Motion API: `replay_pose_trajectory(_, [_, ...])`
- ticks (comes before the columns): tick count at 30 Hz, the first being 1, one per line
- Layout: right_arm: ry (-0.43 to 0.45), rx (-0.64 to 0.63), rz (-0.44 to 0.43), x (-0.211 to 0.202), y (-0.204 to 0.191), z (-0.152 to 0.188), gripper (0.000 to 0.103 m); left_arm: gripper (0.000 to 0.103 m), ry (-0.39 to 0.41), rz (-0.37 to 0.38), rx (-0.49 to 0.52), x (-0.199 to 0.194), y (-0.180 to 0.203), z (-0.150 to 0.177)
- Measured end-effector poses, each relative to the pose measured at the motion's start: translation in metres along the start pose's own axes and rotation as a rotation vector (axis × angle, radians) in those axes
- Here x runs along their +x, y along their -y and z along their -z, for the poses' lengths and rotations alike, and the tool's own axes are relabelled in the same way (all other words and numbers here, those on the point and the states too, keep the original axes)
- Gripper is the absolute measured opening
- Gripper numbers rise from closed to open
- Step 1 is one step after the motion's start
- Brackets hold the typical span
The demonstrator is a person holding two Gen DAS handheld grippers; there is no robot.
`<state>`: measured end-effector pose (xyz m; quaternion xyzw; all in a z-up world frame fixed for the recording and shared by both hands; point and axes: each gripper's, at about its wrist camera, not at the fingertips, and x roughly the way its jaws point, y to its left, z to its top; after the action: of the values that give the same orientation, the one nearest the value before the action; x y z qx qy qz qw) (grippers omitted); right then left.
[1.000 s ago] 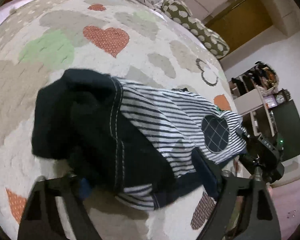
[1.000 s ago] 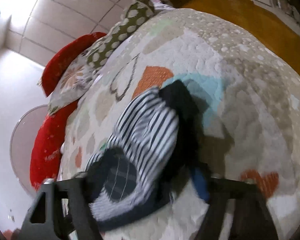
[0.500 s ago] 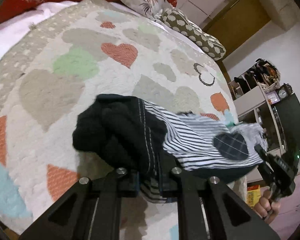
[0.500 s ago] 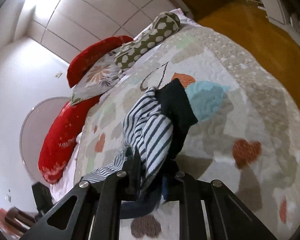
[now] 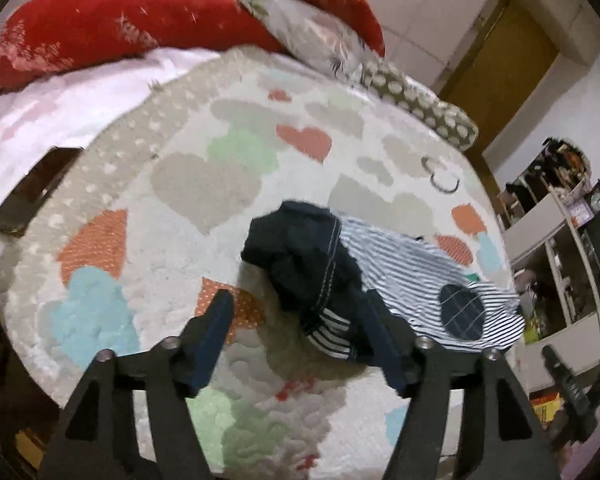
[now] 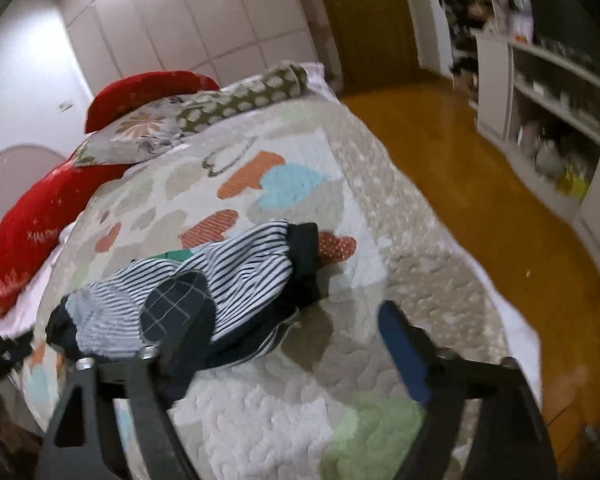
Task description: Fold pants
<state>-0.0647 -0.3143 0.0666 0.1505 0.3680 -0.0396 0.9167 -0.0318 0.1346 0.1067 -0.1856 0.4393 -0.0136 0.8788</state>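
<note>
While both my tongs hang released, the bunched navy-and-white striped cotton pants [image 5: 384, 280] lie on the heart-patterned quilted bed [image 5: 172, 184]; long axis runs from left tongs [image 5: 300, 308] rightward toward right tongs [image 6: 284, 328]; both near.

Heart-patterned quilt [image 5: 204, 184] covers bed; red pillows [image 5: 100, 28], floral pillow [image 5: 312, 36], dotted bolster [image 5: 420, 108] along quilt's far edge; dark phone [image 5: 32, 196] just off quilt's left edge on white sheet [image 5: 52, 112]; white shelf unit [image 6: 548, 92], wooden door [image 6: 364, 20] beyond quilt

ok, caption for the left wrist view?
Left claw open above the heart-print quilt, striped pants lying bunched beside it.
</note>
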Motion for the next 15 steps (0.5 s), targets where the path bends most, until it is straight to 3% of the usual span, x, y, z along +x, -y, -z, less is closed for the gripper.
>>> replay_pose_trajectory(2, [-0.009,-0.008,-0.005,-0.003,-0.004,0.007,0.092,0.069,0.004,0.02,-0.017,-0.01,-0.002,0.0])
replay_pose_trajectory(9, [-0.214,-0.026,0.045,0.035,-0.003,0.05,0.092,0.069,0.035,0.006,-0.041,-0.028,-0.008,0.004])
replay_pose_trajectory(11, [-0.211,-0.022,0.051,0.039,0.0,0.058,0.092,0.069,0.037,0.0,-0.042,-0.031,-0.008,0.005])
replay_pose_trajectory(15, [-0.168,0.029,-0.018,0.038,0.007,0.061,0.102,0.069,0.027,0.022,-0.031,-0.032,-0.004,0.008])
